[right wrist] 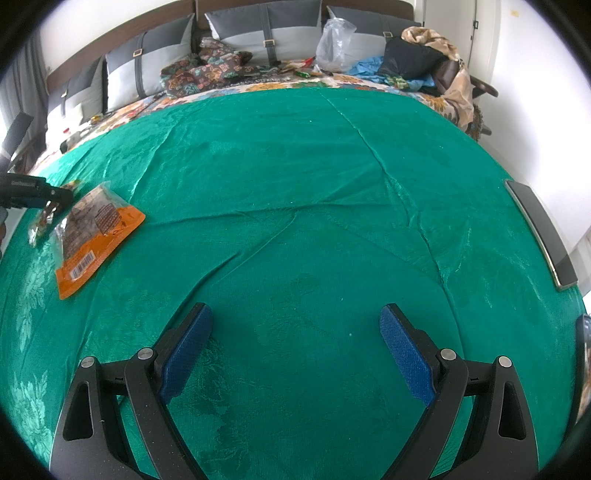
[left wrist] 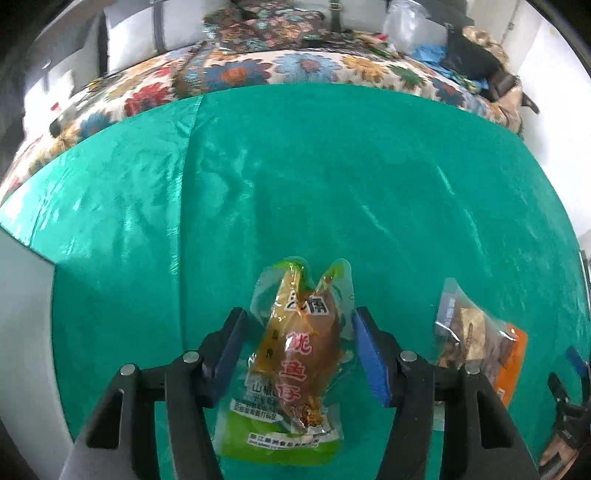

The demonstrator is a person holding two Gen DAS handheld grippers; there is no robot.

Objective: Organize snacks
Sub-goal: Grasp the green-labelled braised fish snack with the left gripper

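Observation:
A clear and green snack packet (left wrist: 295, 354) with red lettering and a brown piece inside stands between the blue pads of my left gripper (left wrist: 299, 312). The pads press its side edges and its top is buckled into a V. To its right an orange snack packet (left wrist: 476, 347) lies flat on the green cloth (left wrist: 332, 184). From the right wrist view, the left gripper (right wrist: 55, 197) sits at the far left over the green packet (right wrist: 40, 225), beside the orange packet (right wrist: 96, 236). My right gripper (right wrist: 295, 308) hovers open over bare cloth, nothing between its fingers.
A dark flat slab (right wrist: 543, 236) lies at the cloth's right edge, with another (right wrist: 583, 362) below it. Beyond the cloth are a floral blanket (left wrist: 258, 70), grey pillows (right wrist: 266, 33), a clear plastic bag (right wrist: 336, 44) and piled clothes (right wrist: 424, 55).

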